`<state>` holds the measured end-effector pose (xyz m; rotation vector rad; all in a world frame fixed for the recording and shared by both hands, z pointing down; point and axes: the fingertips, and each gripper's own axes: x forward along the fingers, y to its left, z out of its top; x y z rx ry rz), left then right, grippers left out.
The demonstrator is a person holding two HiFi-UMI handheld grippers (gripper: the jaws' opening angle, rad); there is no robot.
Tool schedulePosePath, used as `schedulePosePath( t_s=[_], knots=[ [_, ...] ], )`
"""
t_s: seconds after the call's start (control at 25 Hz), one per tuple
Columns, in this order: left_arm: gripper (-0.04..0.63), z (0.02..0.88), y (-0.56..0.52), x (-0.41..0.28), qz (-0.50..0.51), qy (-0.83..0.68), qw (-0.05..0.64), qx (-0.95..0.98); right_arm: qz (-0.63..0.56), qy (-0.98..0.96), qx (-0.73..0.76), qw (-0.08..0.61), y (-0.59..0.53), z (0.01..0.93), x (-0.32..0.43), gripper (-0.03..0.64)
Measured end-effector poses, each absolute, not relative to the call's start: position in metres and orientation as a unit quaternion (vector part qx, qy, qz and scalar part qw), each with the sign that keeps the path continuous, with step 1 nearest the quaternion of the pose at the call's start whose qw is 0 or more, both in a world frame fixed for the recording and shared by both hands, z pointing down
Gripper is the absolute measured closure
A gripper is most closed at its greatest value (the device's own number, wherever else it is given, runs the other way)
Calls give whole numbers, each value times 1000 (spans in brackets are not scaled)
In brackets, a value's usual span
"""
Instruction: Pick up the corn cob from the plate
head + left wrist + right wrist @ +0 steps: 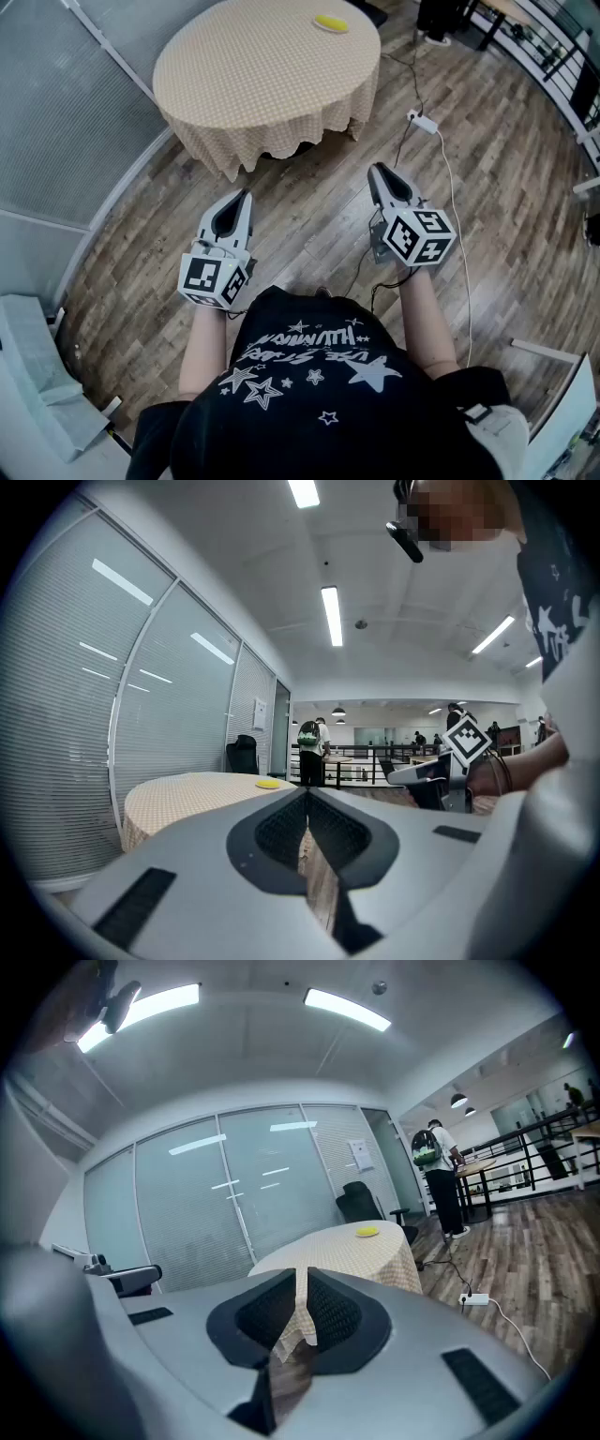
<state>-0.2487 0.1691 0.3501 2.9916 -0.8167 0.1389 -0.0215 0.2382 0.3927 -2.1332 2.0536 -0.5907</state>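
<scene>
While left gripper and right gripper hang pressed together, empty, well short of the table, corn cob lies near its far edge, a yellow speck; axis unreadable. Gripper views alone show a backpacked person.

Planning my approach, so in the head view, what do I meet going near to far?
First the left gripper and right gripper side by side, then wooden floor, round table, yellow thing near the table's far edge.
</scene>
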Motion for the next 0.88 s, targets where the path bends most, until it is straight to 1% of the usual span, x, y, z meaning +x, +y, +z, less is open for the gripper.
schedulePosePath(
  t_s=[0.44,0.68,0.76,0.88],
  knots=[
    [588,350,181,-227,52,-265,17,963,-194,687,-698,56,249,392,-10,564],
    [588,353,187,-225,59,-283,21,957,-165,703,-691,33,251,390,-13,564],
    [588,356,193,-222,63,-281,24,957,-163,710,-682,58,252,387,-15,563],
    [588,360,195,-216,72,-273,23,959,-163,719,-662,135,252,378,-14,563]
  ],
)
